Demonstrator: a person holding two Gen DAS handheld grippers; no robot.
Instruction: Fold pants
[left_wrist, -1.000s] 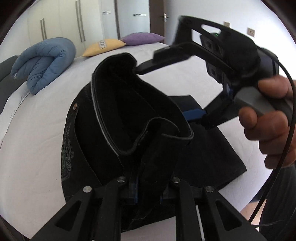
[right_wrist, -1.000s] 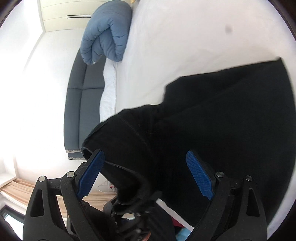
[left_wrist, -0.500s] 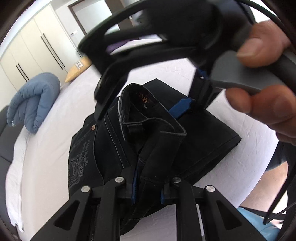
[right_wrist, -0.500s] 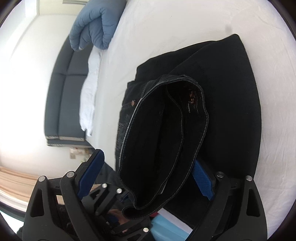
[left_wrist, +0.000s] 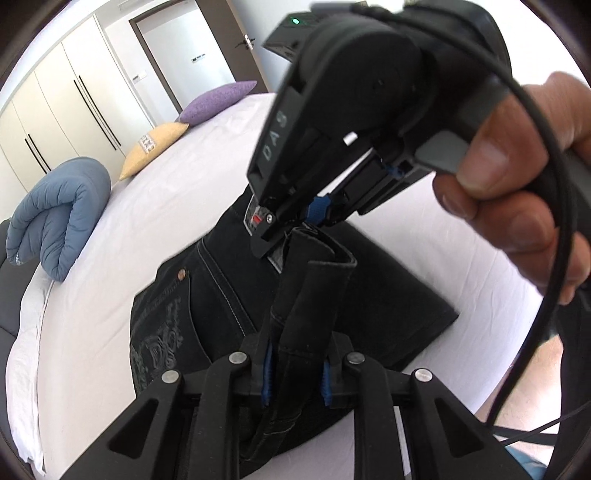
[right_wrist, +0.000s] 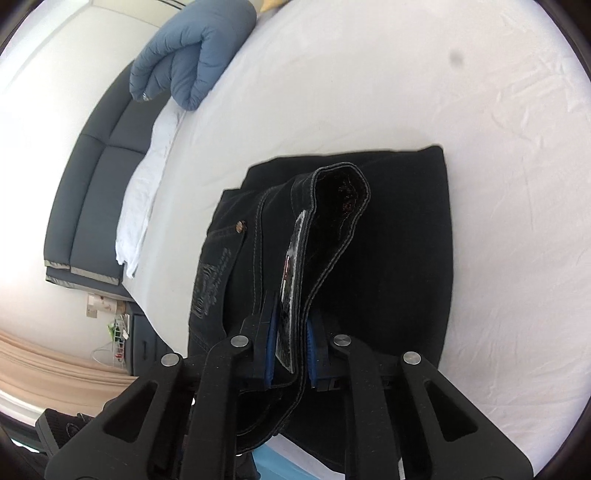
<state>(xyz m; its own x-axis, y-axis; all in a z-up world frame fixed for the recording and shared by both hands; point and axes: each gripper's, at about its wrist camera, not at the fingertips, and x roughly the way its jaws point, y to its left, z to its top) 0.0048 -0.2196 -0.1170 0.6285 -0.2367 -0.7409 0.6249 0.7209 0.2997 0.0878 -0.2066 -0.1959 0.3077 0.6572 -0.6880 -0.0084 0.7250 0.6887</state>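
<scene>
Obs.: black denim pants (left_wrist: 236, 295) with grey topstitching lie partly folded on the white-sheeted bed (left_wrist: 155, 206), near its front edge. The lower layers rest flat as a dark rectangle; the waistband end is raised off them and held between the two tools.

Left gripper (left_wrist: 295, 373): clamped on a bunched vertical fold of the waistband; blue pads press the cloth from both sides. Right gripper (right_wrist: 290, 354): likewise clenched on the waistband where the pale inner label sits. In the left view the right tool crosses close above the fold, its tip at the band's upper edge, with the person's right hand (left_wrist: 517, 206) on its handle.

Handling (judgement): the denim looks thick and fairly heavy for cloth. The band stands open in a stiff loop rather than collapsing, so it should hold a crease but resist sharp bends. It is not slippery and not fragile. Stacked seams at the band give the pads a firm bite; thinner leg cloth would bunch and slide more.

Hold points (judgement): keep both grips on the waistband, apart along its length, so the raised end comes down square on the flat layers. Risk: grips too close together let the middle sag and the fold skew.

Surroundings: rolled blue quilted duvet (right_wrist: 188, 55) lies well apart at the far end of the bed.
</scene>
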